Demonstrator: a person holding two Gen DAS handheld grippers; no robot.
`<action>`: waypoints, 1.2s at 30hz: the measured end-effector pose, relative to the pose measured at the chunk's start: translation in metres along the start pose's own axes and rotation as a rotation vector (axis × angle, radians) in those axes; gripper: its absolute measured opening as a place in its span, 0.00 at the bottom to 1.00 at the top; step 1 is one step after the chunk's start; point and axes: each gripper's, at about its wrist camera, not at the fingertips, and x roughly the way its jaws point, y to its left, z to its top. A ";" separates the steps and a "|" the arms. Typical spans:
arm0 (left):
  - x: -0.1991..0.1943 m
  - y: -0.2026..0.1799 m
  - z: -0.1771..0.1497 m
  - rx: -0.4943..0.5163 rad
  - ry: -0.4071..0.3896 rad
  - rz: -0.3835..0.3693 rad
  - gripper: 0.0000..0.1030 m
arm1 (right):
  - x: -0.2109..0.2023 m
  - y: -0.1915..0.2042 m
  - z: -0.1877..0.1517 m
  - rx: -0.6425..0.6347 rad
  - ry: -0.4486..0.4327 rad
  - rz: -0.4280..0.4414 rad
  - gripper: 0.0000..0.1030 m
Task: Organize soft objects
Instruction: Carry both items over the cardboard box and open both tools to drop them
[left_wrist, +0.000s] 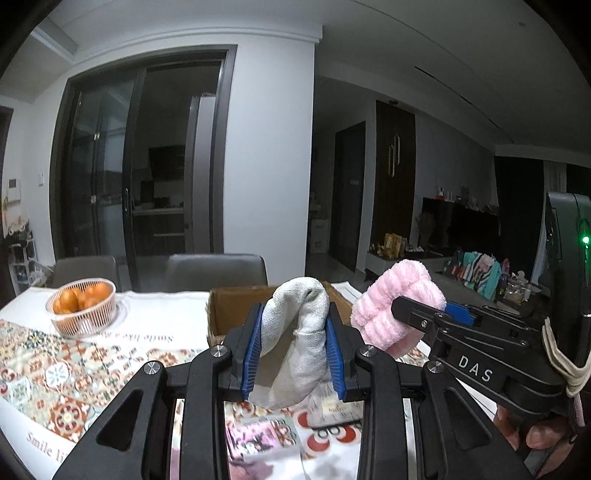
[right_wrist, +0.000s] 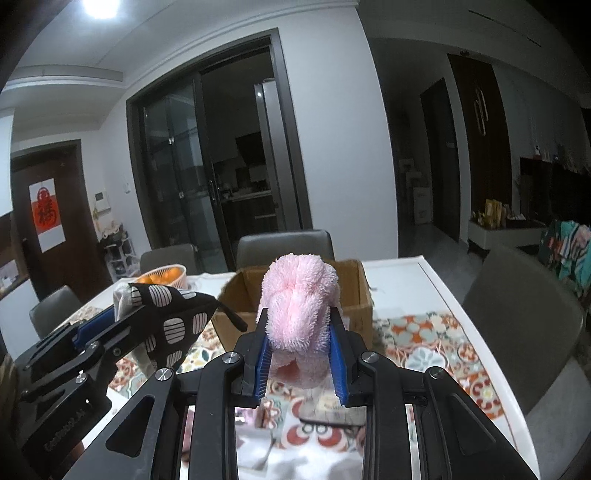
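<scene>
Two soft things hang above the table's far edge: your left gripper (left_wrist: 294, 345) pinches a cloth pouch (left_wrist: 295, 343), your right gripper (right_wrist: 300, 352) squeezes a pink towel (right_wrist: 299, 295) (both aimed, I judge, for the cardboard box (right_wrist: 354, 295)).

A box (right_wrist: 295, 295) stood on the bench (right_wrist: 424, 291), with a fruit basket (left_wrist: 83, 308) to its left and two chairs (left_wrist: 216, 269) behind; another chair (right_wrist: 517, 321) stood at the right.
</scene>
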 end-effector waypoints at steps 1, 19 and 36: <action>0.001 0.001 0.002 0.004 -0.005 0.001 0.31 | 0.002 0.001 0.003 -0.005 -0.007 -0.001 0.28; 0.060 0.020 0.039 0.017 -0.038 -0.001 0.31 | 0.055 -0.007 0.043 -0.031 -0.032 -0.014 0.28; 0.143 0.027 0.036 0.015 0.056 0.018 0.31 | 0.130 -0.019 0.049 -0.045 0.089 -0.037 0.28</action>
